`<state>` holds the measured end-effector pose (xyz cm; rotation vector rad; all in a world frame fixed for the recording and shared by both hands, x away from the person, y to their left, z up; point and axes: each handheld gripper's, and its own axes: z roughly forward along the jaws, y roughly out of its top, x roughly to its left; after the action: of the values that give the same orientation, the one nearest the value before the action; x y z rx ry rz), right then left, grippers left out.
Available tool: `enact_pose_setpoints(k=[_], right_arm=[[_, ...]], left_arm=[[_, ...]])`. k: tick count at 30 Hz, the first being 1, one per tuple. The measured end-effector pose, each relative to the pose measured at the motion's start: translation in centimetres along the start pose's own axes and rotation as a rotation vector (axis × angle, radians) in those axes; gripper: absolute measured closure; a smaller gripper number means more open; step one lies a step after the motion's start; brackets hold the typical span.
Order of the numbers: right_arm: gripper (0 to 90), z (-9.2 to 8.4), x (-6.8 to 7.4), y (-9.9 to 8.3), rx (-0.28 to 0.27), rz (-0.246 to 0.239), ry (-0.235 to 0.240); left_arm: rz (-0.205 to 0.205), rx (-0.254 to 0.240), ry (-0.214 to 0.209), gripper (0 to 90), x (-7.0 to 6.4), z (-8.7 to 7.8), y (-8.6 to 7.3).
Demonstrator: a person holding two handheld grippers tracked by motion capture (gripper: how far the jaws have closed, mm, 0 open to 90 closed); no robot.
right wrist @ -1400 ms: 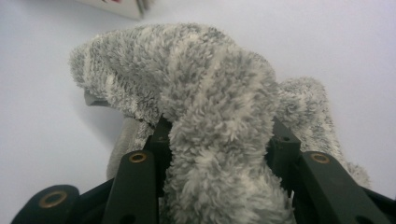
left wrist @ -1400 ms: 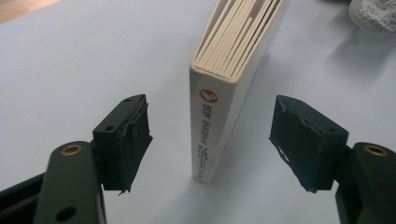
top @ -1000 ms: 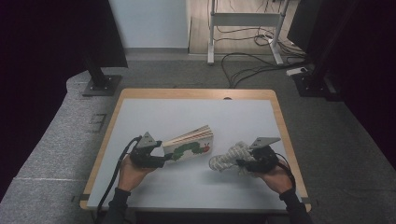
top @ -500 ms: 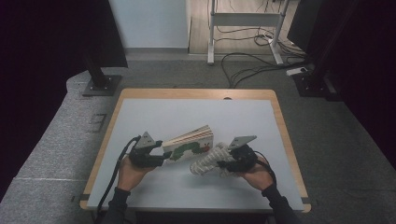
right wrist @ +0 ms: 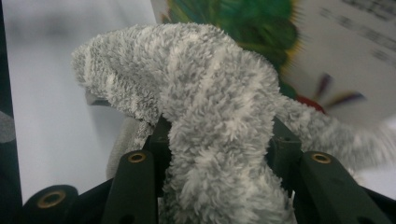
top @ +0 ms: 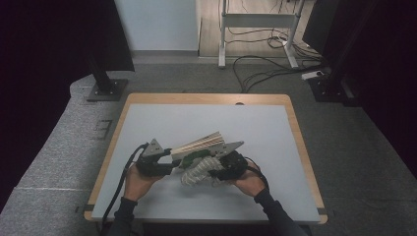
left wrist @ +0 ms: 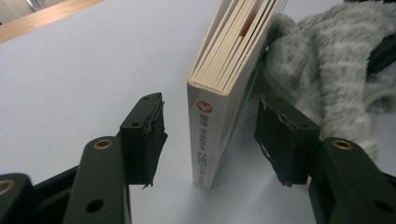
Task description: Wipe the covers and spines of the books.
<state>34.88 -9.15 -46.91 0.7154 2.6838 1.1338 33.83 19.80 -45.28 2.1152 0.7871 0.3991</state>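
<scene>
A thin book (top: pixel 201 144) with cream page edges stands on its edge on the white table (top: pixel 206 115); the left gripper view shows its spine (left wrist: pixel 211 135) facing me. My left gripper (top: pixel 173 164) straddles that spine. Its jaws have just been closing, with a gap still showing between each pad (left wrist: pixel 144 133) and the book. My right gripper (top: pixel 210 173) is shut on a fluffy grey striped cloth (top: pixel 195 172), which bulges over its jaws (right wrist: pixel 210 116). The cloth rests against the book's colourful cover (right wrist: pixel 261 28) and also appears behind the book (left wrist: pixel 327 60).
The table has a wooden rim (top: pixel 300 142). Bare white surface lies behind the book and to both sides. Beyond the table are a dark stand base (top: pixel 105 91), a metal frame (top: pixel 255 24) and cables (top: pixel 265 69) on the floor.
My right gripper has carried the grey cloth leftwards across the table until it lies against the book. The left hand and the book have stayed where they were.
</scene>
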Motion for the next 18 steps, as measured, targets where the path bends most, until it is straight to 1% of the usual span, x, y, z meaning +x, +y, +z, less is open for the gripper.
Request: enact_pose_setpoints(k=[9, 12, 15, 16, 18], right_arm=[[55.0, 2.9, 1.4, 1.2, -0.016, -0.024, 0.040], [54.3, 4.2, 1.7, 1.1, 0.000, -0.042, 0.039], [52.8, 5.5, 1.9, 0.6, 0.026, -0.050, 0.040], [52.0, 5.8, 1.9, 0.5, 0.031, -0.055, 0.040], [50.0, 6.0, 1.9, 0.3, 0.028, -0.049, 0.043]], left_arm=[[0.001, -0.003, -0.002, 42.8, 0.0, 0.0, 0.0], [0.004, -0.002, -0.002, 42.8, -0.1, 0.0, 0.0], [0.006, -0.001, -0.003, 43.1, -0.1, 0.1, 0.0], [0.006, -0.001, -0.003, 43.3, -0.1, 0.1, 0.0], [0.008, -0.001, -0.002, 43.5, -0.1, 0.1, 0.0]])
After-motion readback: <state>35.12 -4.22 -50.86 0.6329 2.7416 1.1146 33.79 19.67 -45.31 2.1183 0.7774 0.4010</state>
